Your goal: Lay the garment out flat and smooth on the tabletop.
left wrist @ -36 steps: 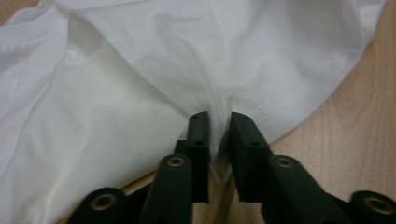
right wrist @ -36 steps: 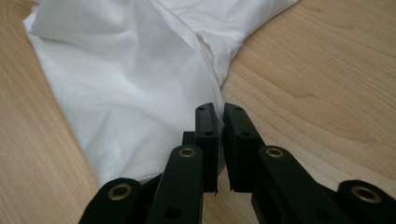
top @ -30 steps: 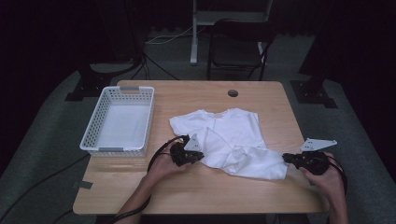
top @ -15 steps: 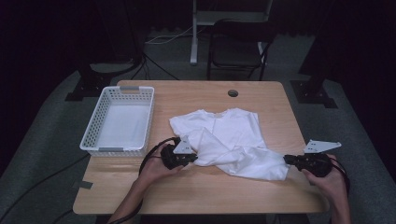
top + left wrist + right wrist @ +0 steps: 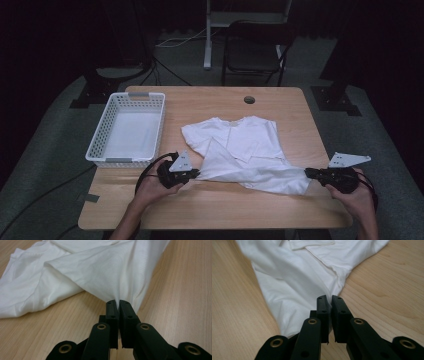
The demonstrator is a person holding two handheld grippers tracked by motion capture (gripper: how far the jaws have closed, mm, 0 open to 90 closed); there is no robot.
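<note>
Basket (image 5: pixel 127 130) left of shirt (image 5: pixel 245 150) on table (image 5: pixel 210 205); chair (image 5: pixel 255 52) behind.

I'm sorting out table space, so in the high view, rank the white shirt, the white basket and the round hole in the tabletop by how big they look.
1. White shirt, the widest spread.
2. White basket, somewhat smaller, though the gap is modest.
3. Round hole, far smaller; it lies farther from the camera, but that cannot change its rank.

The table (image 5: pixel 210 205) is lit evenly from above in the high view, while the surrounding room is left nearly black. Only faint, soft shadows are cast. The white shirt (image 5: pixel 240 150) is rendered bright, close to washed out, with little fold detail. In both gripper views the wood grain is seen sharply near the lens; the far cloth is slightly softened. No glare is seen.
</note>
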